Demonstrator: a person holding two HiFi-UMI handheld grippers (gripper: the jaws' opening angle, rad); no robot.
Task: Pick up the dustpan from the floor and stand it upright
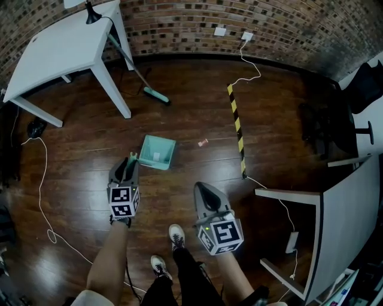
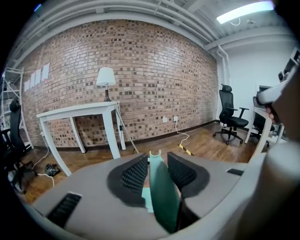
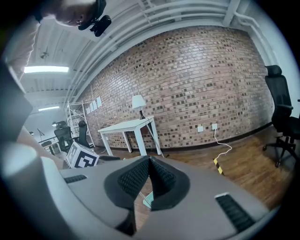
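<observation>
- Nearest the person, two dark shoes with white toes (image 1: 175, 235) stand on the dark wooden plank floor (image 1: 179, 119), close to its near edge.
- Just ahead of them, the grey right gripper (image 1: 200, 187) with its marker cube hangs over bare boards. Its jaws are pressed together with nothing between them.
- Level with it on the left, the left gripper (image 1: 130, 161) pinches the pale teal plastic dustpan (image 1: 158, 152) by the tip of its handle (image 2: 161, 192), with a ribbed pad on either side.
- The dustpan's box-shaped pan lies just beyond that gripper, mid-floor, its open side turned up toward the head view. I cannot tell whether it touches the boards.
- A small pink scrap (image 1: 203, 143) lies apart from the pan, to its right.
- A yellow-and-black striped strip (image 1: 236, 128) runs along the boards from near the far edge toward the white desk (image 1: 344, 215) at the right edge.
- A teal-headed broom (image 1: 157, 95) leans against the white table (image 1: 54, 51) in the far left corner, head on the boards.
- A black-based lamp (image 1: 91, 13) stands at that table's far corner.
- A red brick wall (image 1: 179, 24) closes the far edge, with white sockets (image 1: 220, 31) and a white cable (image 1: 242, 54) trailing down.
</observation>
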